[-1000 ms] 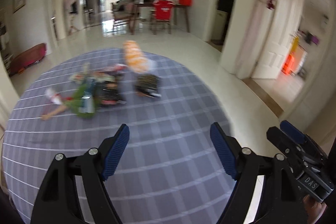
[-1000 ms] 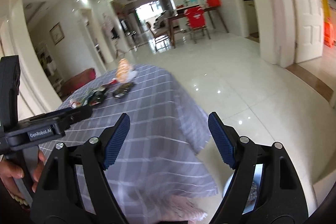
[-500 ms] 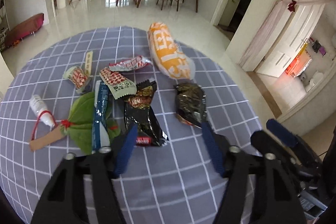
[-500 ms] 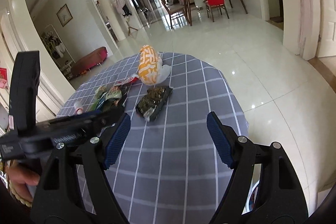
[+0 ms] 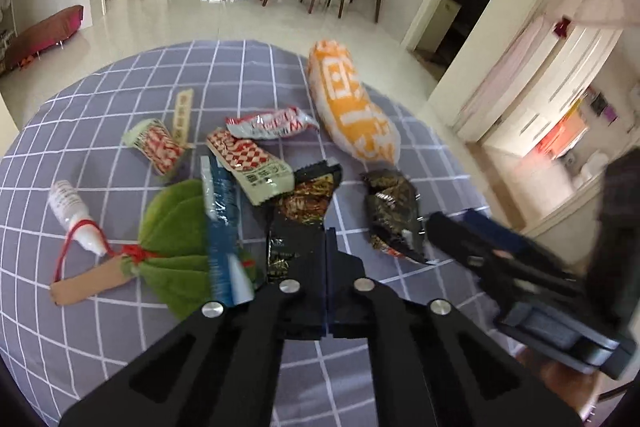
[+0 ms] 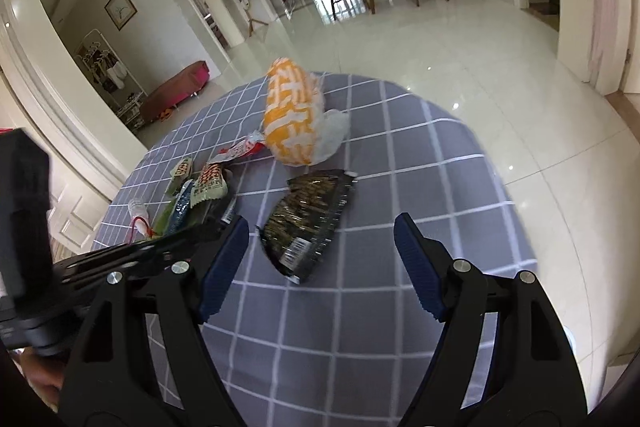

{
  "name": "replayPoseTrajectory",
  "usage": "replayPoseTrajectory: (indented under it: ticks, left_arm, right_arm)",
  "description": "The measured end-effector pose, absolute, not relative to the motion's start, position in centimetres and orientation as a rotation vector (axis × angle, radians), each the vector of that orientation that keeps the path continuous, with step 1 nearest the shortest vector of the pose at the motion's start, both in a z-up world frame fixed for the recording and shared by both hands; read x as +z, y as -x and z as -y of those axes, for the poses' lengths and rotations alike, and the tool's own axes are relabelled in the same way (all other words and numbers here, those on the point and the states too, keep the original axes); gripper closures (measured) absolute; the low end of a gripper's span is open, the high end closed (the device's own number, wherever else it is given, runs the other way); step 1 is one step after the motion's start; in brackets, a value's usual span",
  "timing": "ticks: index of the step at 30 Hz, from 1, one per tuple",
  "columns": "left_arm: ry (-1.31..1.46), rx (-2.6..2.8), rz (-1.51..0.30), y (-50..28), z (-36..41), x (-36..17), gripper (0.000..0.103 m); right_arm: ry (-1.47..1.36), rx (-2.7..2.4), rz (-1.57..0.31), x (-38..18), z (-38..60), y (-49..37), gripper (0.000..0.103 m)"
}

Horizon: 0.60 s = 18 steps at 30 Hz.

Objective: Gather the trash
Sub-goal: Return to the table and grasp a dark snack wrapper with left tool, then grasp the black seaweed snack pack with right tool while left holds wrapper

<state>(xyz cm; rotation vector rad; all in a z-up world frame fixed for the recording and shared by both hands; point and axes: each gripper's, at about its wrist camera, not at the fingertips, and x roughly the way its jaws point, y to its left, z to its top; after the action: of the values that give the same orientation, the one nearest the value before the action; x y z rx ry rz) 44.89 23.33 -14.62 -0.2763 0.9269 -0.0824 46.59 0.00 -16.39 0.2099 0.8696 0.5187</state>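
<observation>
Barely started. All the trash sits on the grid-cloth surface (image 5: 120, 347): orange-white bag (image 5: 352, 111) at the far side, red-white wrappers (image 5: 248, 159), blue wrapper (image 5: 220, 223) over a green leaf-shaped fan (image 5: 172, 243), small white bottle (image 5: 72, 215), and 2 dark foil packets. Left claw (image 5: 325, 267) has its fingers together, tips over the near end of the left dark packet (image 5: 304, 203); can't tell if any foil is actually pinched. Right claw (image 6: 320, 259) stands wide apart, hovering just short of the other dark packet (image 6: 308, 219), nothing between the pads. No bin or bag visible in either view, so nothing counts as collected yet. Every piece is left to do.
</observation>
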Motion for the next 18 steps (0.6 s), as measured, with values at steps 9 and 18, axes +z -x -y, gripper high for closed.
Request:
replayPoseTrajectory:
  ticks: [9,18]
  left_arm:
    - [0.295,-0.083,-0.869,-42.8,-24.7,-12.6,0.103]
    - [0.301,-0.143,-0.830,-40.8,-23.0,-11.3,0.103]
  right_arm:
    - [-0.036,0.477,-0.910,-17.2,-4.2,-47.1,0.040]
    - [-0.051,0.547,-0.896,-16.2,-2.1,-45.4,0.090]
